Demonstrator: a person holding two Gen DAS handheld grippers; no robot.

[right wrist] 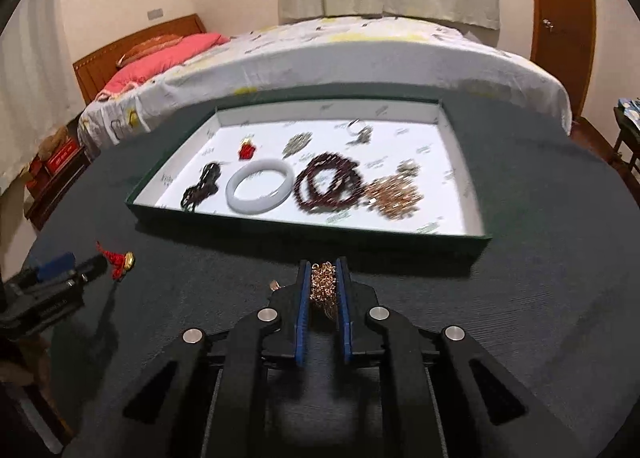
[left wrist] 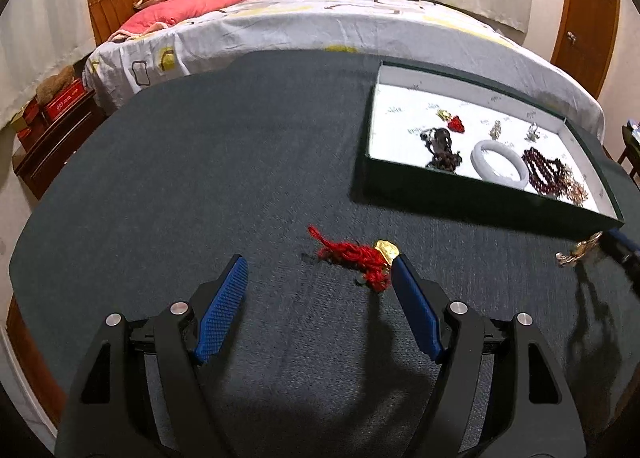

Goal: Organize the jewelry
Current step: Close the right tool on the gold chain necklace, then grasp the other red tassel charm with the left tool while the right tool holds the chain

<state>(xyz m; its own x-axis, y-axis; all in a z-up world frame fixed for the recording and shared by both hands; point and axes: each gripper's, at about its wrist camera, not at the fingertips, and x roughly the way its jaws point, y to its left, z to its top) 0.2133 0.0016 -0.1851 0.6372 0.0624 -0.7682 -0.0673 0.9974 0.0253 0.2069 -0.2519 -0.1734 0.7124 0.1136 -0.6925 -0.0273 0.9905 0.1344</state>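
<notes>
Right gripper [right wrist: 323, 272] clamps a gold chain [right wrist: 322, 285] at centre frame, before the tray [right wrist: 280, 232]; left view alone shows left gripper [left wrist: 318, 270] gaping beside the red-corded charm [left wrist: 360, 254].

The dark cloth [left wrist: 200, 162] lay bare from nine to twelve o'clock of the left gripper [left wrist: 318, 270], giving open passage there. A red tassel charm [left wrist: 356, 254] lay at one o'clock, beside its right finger. The green-walled tray [right wrist: 304, 236] barred twelve o'clock of the right gripper [right wrist: 323, 282], its low wall between gripper and the crowded near half.
</notes>
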